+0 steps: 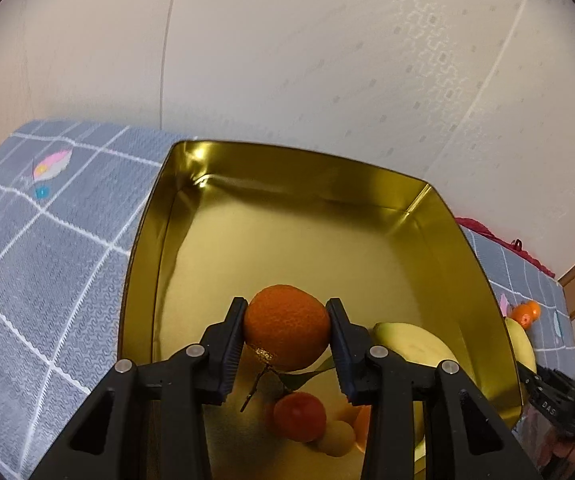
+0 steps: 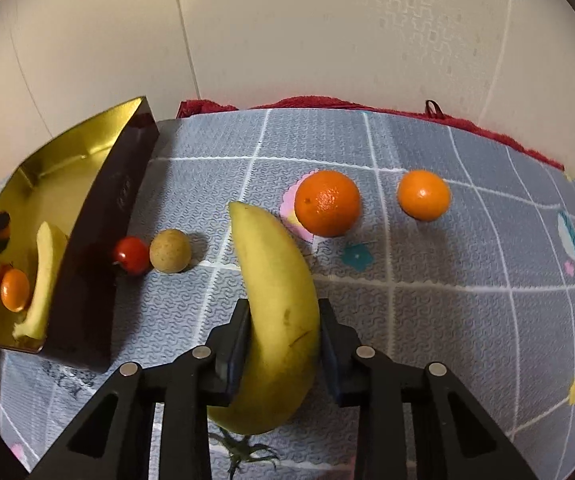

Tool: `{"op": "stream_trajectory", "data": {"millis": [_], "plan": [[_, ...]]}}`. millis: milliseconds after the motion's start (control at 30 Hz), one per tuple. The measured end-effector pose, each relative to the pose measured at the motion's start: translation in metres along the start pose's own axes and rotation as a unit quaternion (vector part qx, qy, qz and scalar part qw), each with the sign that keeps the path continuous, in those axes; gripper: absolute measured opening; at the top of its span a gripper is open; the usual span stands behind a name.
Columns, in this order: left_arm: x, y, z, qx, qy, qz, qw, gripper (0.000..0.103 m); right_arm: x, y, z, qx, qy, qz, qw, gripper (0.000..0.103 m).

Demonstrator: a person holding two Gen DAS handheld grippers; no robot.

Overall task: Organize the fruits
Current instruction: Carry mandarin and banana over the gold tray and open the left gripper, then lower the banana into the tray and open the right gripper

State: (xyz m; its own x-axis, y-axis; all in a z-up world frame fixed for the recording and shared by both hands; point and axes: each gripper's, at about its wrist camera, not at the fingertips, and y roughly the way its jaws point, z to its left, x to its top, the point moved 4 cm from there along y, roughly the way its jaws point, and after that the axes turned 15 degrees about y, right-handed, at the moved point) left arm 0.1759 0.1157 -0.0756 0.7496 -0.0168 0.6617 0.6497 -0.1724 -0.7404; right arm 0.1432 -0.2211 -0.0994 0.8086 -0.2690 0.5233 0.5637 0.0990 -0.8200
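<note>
Hidden in the left wrist view, behind the black gripper arms: much of the near end of the gold tin [image 1: 155, 216], with the fruit lying there seen only in part. Hard to make out down there: a small red fruit [image 1: 299, 416], a pale round fruit [image 1: 337, 438] touching it, and an orange sliver cut off by the right finger. Half covered by that finger too, a yellow banana in the tin [image 1: 411, 344] along the right wall. Beyond the tin's right rim, cut off and tiny: two oranges and a banana tip, plus the other tool, blurred.

Left gripper [image 1: 287, 330] clamped on a leafy orange [image 1: 286, 326], both pads pressed against its sides, held above the tin floor; stem and green leaf dangling beneath.

In the right wrist view, only the right part of the tin [image 2: 67, 148] visible, its dark outer wall turned this way. Inside: a banana against that wall, a small orange beside it, a red fruit barely peeking behind.

Right gripper [image 2: 283, 344] around a second banana [image 2: 277, 300], left pad touching its peel, right pad close by, contact there unclear; near end hidden between the fingers. On the grey checked mat [image 2: 447, 300], just beside the tin: a red tomato [image 2: 130, 255] touching a tan round fruit [image 2: 170, 250]. Further right, a large orange [image 2: 326, 203] and a smaller orange [image 2: 423, 195], apart. Far edge: a red towel [image 2: 327, 102].
</note>
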Motion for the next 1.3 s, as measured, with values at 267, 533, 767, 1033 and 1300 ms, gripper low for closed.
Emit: {"op": "stream_trajectory", "data": {"millis": [267, 533, 767, 1033, 1300], "plan": [[-0.004, 0.003, 0.000, 0.010, -0.003, 0.010, 0.9999, 0.043, 0.007, -0.026, -0.006, 0.024, 0.031, -0.041, 0.998, 0.030], [0.001, -0.018, -0.014, 0.018, 0.023, -0.036, 0.9989, 0.076, 0.025, -0.066, 0.007, 0.098, 0.051, -0.122, 0.986, 0.030], [0.004, -0.043, -0.021, 0.040, 0.038, -0.086, 0.9948, 0.097, 0.030, -0.077, 0.061, 0.191, 0.040, -0.127, 0.973, 0.030], [0.003, -0.060, -0.020, 0.101, 0.084, -0.111, 0.9851, 0.101, 0.025, -0.051, 0.131, 0.235, 0.016, -0.085, 0.968, 0.030], [-0.004, -0.074, 0.004, 0.101, 0.052, -0.123, 0.9859, 0.103, 0.010, -0.013, 0.193, 0.215, -0.055, -0.049, 0.974, 0.030]]}}
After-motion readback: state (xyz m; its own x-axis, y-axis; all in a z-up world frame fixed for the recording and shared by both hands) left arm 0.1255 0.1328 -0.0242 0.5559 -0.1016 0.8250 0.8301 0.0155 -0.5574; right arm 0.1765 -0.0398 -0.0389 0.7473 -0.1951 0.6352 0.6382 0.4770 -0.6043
